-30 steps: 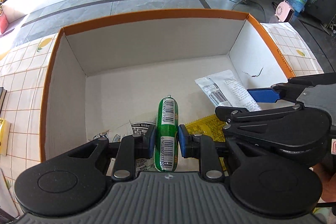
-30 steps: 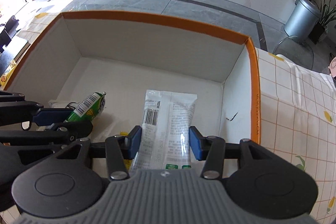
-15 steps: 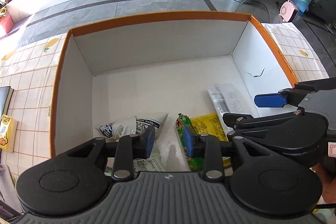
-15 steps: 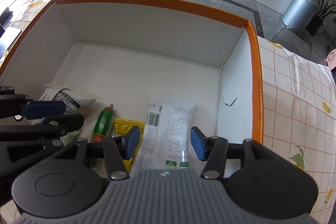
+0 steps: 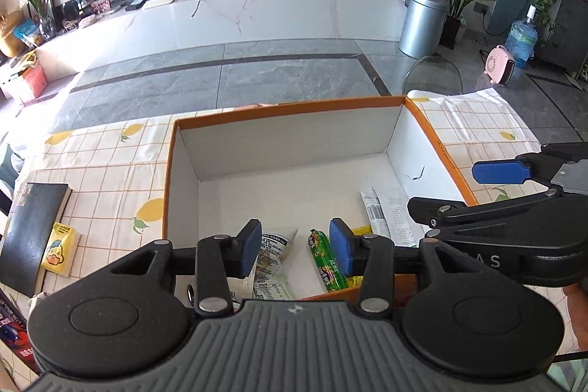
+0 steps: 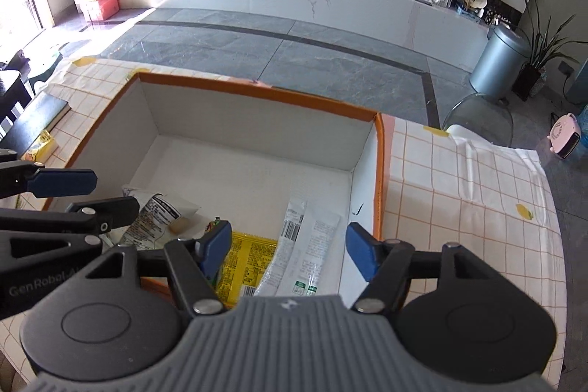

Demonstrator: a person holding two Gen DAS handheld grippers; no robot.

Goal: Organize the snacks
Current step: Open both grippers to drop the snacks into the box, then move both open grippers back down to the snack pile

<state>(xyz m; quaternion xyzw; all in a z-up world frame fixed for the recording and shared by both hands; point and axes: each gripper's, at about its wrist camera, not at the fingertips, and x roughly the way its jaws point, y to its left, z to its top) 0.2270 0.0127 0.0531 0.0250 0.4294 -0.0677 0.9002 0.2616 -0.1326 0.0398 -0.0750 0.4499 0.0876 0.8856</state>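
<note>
Marble counters and grey floor tiles fill the background beyond a table under a lemon-print checked cloth (image 5: 110, 179), where an orange-edged white box (image 5: 286, 149) sits. Both grippers have just let go and lifted clear of it: the left gripper (image 5: 296, 245), which a second ago pinched the green sausage stick (image 5: 325, 263), now has its jaws apart with nothing between them, and the stick lies on the box floor near 6 o'clock. The right gripper (image 6: 290, 250) has likewise been opening; its jaws stand wide and empty above the white packet (image 6: 305, 252) it dropped, beside a yellow packet (image 6: 246, 263) and a printed wrapper (image 6: 154, 215) at 9 o'clock. Four snacks look boxed; a small yellow carton (image 5: 60, 250) on a black book (image 5: 31, 234) outside at 9 o'clock may be next.
</note>
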